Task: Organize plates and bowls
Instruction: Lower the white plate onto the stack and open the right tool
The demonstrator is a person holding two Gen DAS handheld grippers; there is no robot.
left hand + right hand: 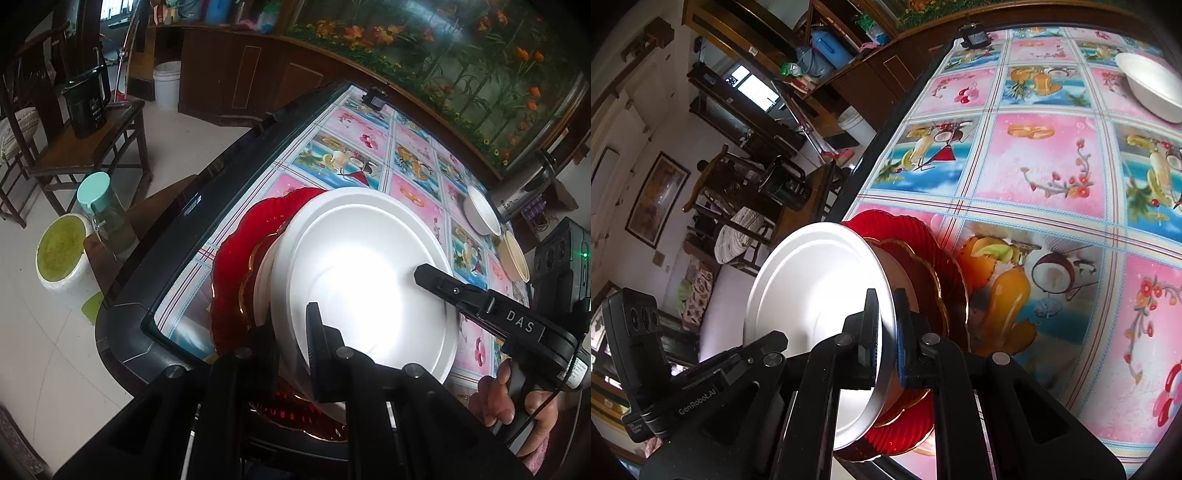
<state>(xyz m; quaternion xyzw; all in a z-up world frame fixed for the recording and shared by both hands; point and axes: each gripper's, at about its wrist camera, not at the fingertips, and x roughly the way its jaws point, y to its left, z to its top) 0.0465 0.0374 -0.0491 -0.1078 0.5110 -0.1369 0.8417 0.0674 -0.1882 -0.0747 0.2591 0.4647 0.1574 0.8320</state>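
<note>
Each wrist fisheye looks steeply down along its fingers, very close to the round white plate (369, 280) (812, 314) at frame centre; both views share it and the pink-and-blue patterned tablecloth (417, 184) (1045, 162).

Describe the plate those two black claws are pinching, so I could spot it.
Start at the table with the fruit-patterned cloth. At its near edge sits a ruffled red glass plate; above it, the plain round white plate, the only smooth, undecorated one in that stack.
</note>
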